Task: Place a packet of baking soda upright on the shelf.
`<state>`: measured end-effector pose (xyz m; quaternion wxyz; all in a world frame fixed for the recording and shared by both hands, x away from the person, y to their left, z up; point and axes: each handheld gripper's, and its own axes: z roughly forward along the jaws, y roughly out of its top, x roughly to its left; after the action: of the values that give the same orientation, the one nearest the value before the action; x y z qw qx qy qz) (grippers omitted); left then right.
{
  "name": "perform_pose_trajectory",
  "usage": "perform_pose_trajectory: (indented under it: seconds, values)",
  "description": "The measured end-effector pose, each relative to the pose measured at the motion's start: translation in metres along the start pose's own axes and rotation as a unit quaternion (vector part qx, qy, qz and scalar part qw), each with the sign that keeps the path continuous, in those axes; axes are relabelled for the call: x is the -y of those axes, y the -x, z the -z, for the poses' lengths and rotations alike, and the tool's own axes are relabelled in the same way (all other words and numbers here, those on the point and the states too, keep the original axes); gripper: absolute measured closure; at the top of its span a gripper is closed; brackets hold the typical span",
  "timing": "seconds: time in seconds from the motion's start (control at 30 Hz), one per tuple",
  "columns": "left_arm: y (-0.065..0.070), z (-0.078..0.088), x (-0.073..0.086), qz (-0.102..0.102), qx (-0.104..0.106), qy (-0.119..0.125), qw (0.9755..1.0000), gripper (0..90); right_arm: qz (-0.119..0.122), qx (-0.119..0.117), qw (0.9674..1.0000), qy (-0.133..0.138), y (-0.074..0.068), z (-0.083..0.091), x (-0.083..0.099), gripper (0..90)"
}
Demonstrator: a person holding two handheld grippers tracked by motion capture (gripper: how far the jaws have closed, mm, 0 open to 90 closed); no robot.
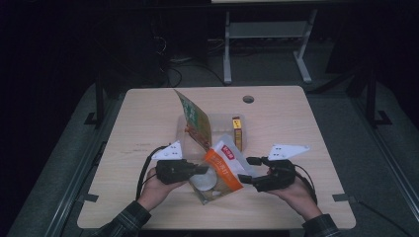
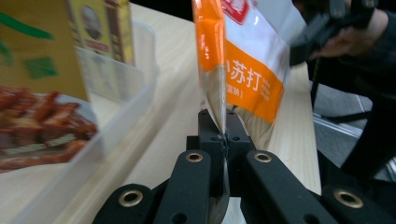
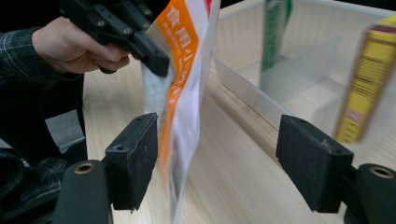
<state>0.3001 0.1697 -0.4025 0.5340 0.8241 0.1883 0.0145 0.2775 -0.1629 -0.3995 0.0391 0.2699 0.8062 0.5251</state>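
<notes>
A person at a pale wooden table (image 1: 148,113) works two hand-held grippers. The left gripper (image 2: 223,128) is clamped on the edge of an orange-and-white plastic snack pouch (image 1: 221,169), lifting it just in front of a clear plastic divided bin (image 1: 217,121), probably to drop it in. The right gripper (image 3: 217,158) stands wide, its pads either side of the pouch without pressing, apparently letting go. A green-and-gold packet (image 1: 193,118) leans upright in the bin beside a small yellow box (image 1: 237,132). The pouch hides the bin's near wall; its print is blurred.
</notes>
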Motion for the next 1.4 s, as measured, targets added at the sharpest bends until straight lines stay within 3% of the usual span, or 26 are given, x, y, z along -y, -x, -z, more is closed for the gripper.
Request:
perform_pose_trajectory:
  seconds: [0.2, 0.37, 0.47, 0.63, 0.8, 0.9, 1.0, 1.07, 1.27, 1.4]
  values:
    - [-0.004, 0.011, -0.002, 0.008, -0.016, 0.023, 0.9996, 90.0, 0.009, -0.006, 0.9999, -0.001, -0.002, -0.029, -0.007, 33.1]
    - [-0.006, 0.018, -0.003, 0.015, -0.025, 0.04, 0.9988, 90.0, 0.004, -0.023, 0.9996, 0.014, -0.001, -0.04, -0.01, 56.6]
    - [-0.009, 0.022, -0.003, 0.023, -0.023, 0.05, 0.9982, 90.0, -0.011, -0.046, 0.9986, 0.022, 0.0, -0.044, -0.013, 67.7]
    - [-0.01, 0.023, -0.002, 0.029, -0.021, 0.055, 0.9979, 90.0, -0.015, -0.064, 0.9971, 0.04, 0.001, -0.045, -0.016, 88.2]
    - [-0.006, 0.02, -0.001, 0.013, -0.013, 0.04, 0.999, 89.7, -0.003, -0.082, 0.9957, 0.042, 0.0, -0.039, -0.019, 90.0]
    - [-0.007, 0.019, 0.0, 0.019, 0.0, 0.037, 0.9991, 89.5, 0.005, -0.096, 0.9946, 0.04, -0.001, -0.035, -0.023, 90.0]
    - [-0.007, 0.017, 0.001, 0.016, 0.001, 0.034, 0.9993, 88.0, 0.009, -0.117, 0.9921, 0.044, -0.005, -0.031, -0.027, 90.0]
    - [-0.007, 0.015, 0.001, -0.003, -0.006, 0.02, 0.9998, 85.8, 0.015, -0.129, 0.9905, 0.044, -0.008, -0.03, -0.029, 90.0]
    - [-0.003, 0.003, 0.0, -0.01, -0.003, -0.002, 0.9999, 75.5, 0.013, -0.165, 0.9849, 0.05, -0.013, -0.027, -0.031, 90.0]
    - [0.001, -0.006, -0.001, -0.018, 0.001, -0.014, 0.9997, 75.0, 0.009, -0.177, 0.9825, 0.056, -0.015, -0.025, -0.03, 90.0]
